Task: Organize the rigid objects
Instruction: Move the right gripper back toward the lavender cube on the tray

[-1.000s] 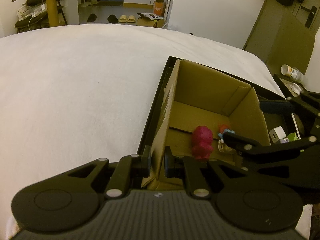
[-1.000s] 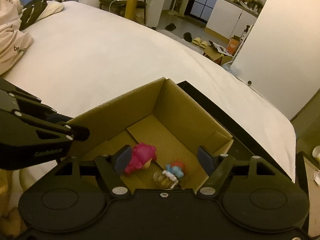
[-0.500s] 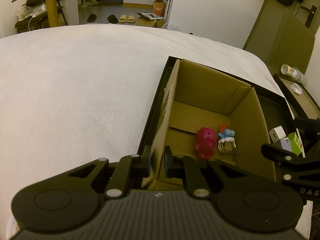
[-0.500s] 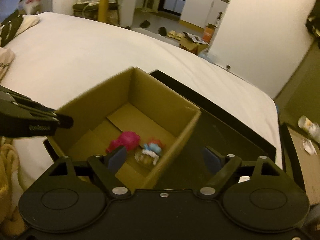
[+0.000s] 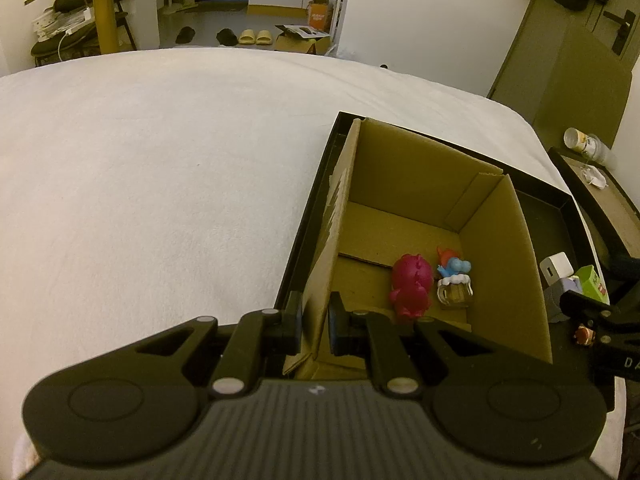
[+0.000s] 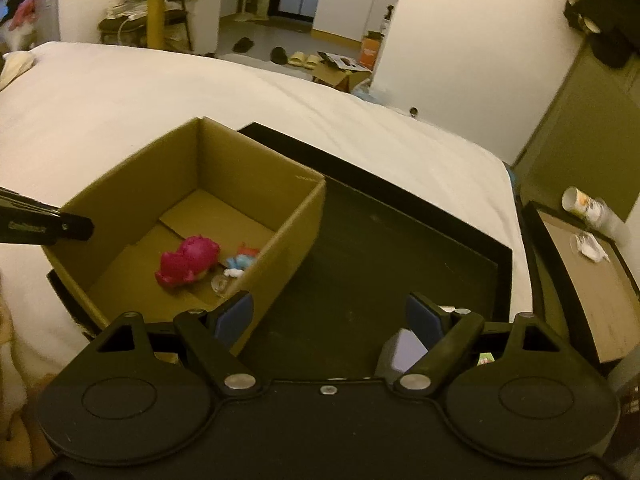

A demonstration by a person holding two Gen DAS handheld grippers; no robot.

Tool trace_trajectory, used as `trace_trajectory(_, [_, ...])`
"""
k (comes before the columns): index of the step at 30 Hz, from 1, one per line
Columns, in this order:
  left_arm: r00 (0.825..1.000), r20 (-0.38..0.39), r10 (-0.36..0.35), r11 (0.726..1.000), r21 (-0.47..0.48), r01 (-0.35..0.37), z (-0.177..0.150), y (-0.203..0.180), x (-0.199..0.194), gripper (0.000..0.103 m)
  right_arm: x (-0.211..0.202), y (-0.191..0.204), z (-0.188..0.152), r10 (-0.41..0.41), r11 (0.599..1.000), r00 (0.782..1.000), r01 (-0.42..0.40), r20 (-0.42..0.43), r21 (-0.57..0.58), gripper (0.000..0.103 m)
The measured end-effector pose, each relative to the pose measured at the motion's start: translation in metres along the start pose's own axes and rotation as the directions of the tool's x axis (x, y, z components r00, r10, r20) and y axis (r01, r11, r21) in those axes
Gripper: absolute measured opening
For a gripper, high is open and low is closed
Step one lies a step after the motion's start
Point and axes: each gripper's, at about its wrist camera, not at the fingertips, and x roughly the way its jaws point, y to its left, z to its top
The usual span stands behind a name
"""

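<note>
left gripper (image 5: 314, 326) pinches the cardboard box (image 5: 424, 184) wall, steadying it, while the open, empty right gripper (image 6: 330, 316) should next reach the small grey block (image 6: 400, 354) just beneath its right finger.

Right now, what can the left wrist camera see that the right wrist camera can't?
Only the left wrist view shows the left gripper pinching the cardboard box wall, plus a white charger and green carton beside it. Only the right wrist view shows the right gripper open over the black tray. Both show the pink toy and blue figure inside the box.
</note>
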Motion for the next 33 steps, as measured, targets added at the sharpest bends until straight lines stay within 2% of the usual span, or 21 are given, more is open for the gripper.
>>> trace_trajectory(11, [1.0,0.0,0.003,1.0,0.0,-0.003,0.0,0.001,-0.001,0.011,0.011,-0.016,-0.017,-0.049,0.998,0.999,0.05,-0.019,0.038,0.084])
trace_trajectory(18, [1.0,-0.004,0.004,1.0,-0.001,-0.004,0.001,0.004,0.0,0.011,0.022,-0.034,-0.033,-0.044,0.99,0.998,0.051,-0.052,0.128,0.083])
trace_trajectory(21, [1.0,-0.003,0.005,1.0,-0.002,-0.005,0.0,0.004,0.0,0.011,0.025,-0.035,-0.035,-0.072,0.991,0.996,0.077,-0.051,0.108,0.083])
trace_trajectory(26, [1.0,-0.003,0.006,1.0,-0.002,-0.006,0.0,0.003,0.0,0.011,0.035,-0.044,-0.04,-0.07,0.987,0.996,0.078,-0.06,0.138,0.078])
trace_trajectory(31, [1.0,-0.005,0.007,1.0,0.004,-0.007,0.0,0.001,0.0,0.011,0.047,-0.049,-0.039,-0.076,0.983,0.995,0.086,-0.062,0.163,0.063])
trace_trajectory(33, [1.0,-0.005,0.007,1.0,0.004,-0.007,0.0,0.002,-0.001,0.011,0.052,-0.05,-0.037,-0.086,0.982,0.994,0.095,-0.066,0.161,0.062])
